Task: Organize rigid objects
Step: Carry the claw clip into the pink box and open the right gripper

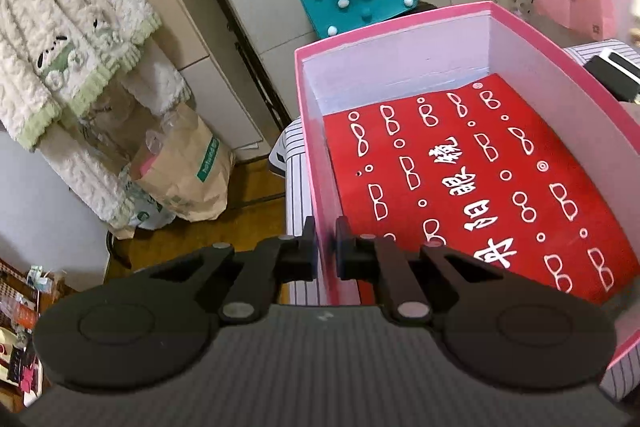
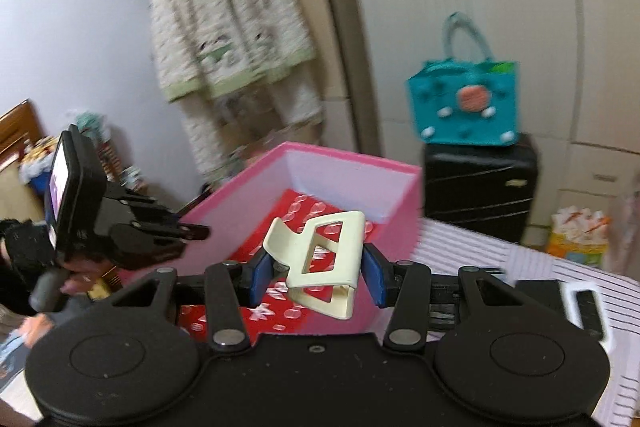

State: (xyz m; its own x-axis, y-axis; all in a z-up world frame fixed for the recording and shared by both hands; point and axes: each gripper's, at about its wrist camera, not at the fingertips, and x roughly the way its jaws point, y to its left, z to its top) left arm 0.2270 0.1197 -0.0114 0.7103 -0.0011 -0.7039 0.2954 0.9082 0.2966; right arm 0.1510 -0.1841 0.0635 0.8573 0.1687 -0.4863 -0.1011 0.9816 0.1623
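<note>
A pink open box (image 1: 310, 155) stands on the striped table, with a red printed packet (image 1: 472, 187) flat on its floor. My left gripper (image 1: 325, 247) is shut on the box's left wall, one finger outside and one inside. In the right wrist view my right gripper (image 2: 318, 269) is shut on a cream hair claw clip (image 2: 324, 259) and holds it in the air above the near edge of the pink box (image 2: 352, 163). The left gripper (image 2: 192, 231) also shows there at the box's left wall.
A teal felt bag (image 2: 464, 107) sits on a black suitcase (image 2: 480, 187) behind the box. A black and white object (image 2: 584, 307) lies on the striped cloth (image 2: 500, 259) at right. A fleece jacket (image 2: 224, 11) hangs at left. A paper bag (image 1: 188, 171) stands on the floor.
</note>
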